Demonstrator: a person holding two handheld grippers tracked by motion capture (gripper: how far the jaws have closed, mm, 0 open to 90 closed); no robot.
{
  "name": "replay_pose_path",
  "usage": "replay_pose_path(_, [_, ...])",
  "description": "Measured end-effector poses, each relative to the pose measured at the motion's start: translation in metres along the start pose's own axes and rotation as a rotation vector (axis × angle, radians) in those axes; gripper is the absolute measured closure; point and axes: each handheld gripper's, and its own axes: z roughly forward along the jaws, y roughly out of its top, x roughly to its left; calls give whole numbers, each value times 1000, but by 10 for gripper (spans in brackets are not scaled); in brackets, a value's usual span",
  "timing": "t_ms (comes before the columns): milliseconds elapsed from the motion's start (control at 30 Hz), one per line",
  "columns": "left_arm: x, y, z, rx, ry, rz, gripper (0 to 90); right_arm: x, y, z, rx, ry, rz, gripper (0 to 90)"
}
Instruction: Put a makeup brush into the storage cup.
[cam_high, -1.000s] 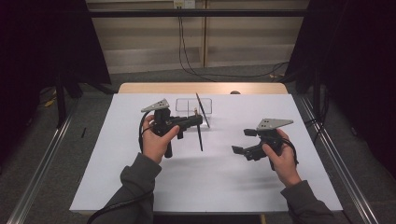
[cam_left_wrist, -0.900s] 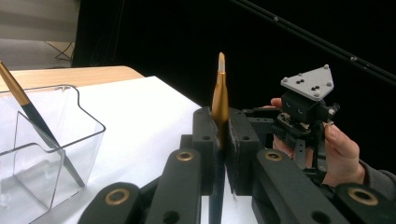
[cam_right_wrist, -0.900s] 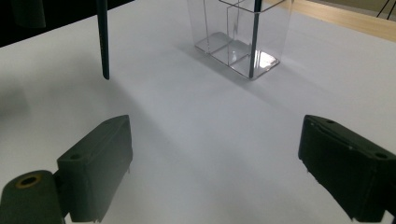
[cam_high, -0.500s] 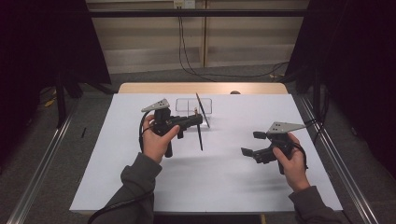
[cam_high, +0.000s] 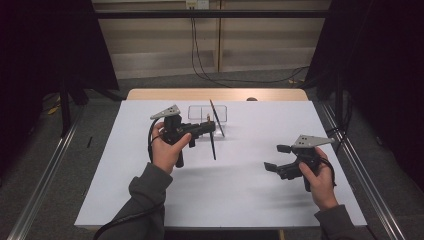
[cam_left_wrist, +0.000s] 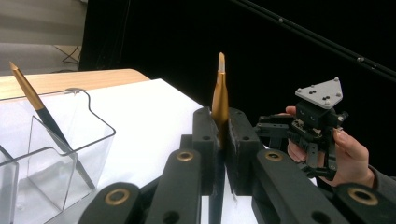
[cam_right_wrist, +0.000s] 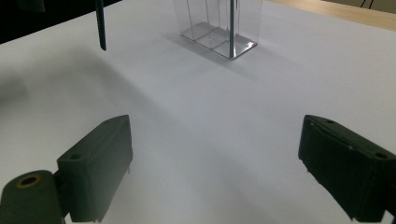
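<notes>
Pens are what we count: two. One leans in the clear holder (cam_high: 207, 114) at twelve o'clock, already stowed (cam_high: 217, 118). Our left gripper (cam_high: 209, 126), at ten o'clock, pinches the second pen (cam_high: 213, 145) upright beside that holder, not yet dropped in. Our right gripper (cam_high: 276, 157), at four o'clock, hangs with jaws spread, empty.

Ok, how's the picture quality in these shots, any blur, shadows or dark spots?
High view: sharp, dark at the sides, soft shadows on the white sheet under both hands. Left gripper view: pen crisp against black, nearest claw parts slightly soft. Right gripper view: claw blurred up close, clear box sharper.
</notes>
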Motion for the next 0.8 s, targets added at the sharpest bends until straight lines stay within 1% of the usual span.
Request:
replay_pose_path(167, [0, 1, -1, -2, 3, 5, 839, 1, -3, -3, -4, -4, 1, 93])
replay_pose_path(300, [0, 1, -1, -8, 9, 2, 839, 0, -6, -5, 0, -12, -6, 93])
replay_pose_path(500, [0, 2, -2, -6, 6, 5, 839, -1, -10, -10, -18, -18, -9, 93])
replay_pose_path(600, [-1, 2, -2, -10, 8, 3, 839, -1, -12, -13, -36, -18, -16, 93])
replay_pose_path(733, [-1, 3, -3, -11, 9, 7, 839, -2, -15, -16, -42, -23, -4, 93])
replay_pose_path(800, [-1, 3, -3, -14, 10, 10, 839, -3, -17, -17, -46, -28, -6, 93])
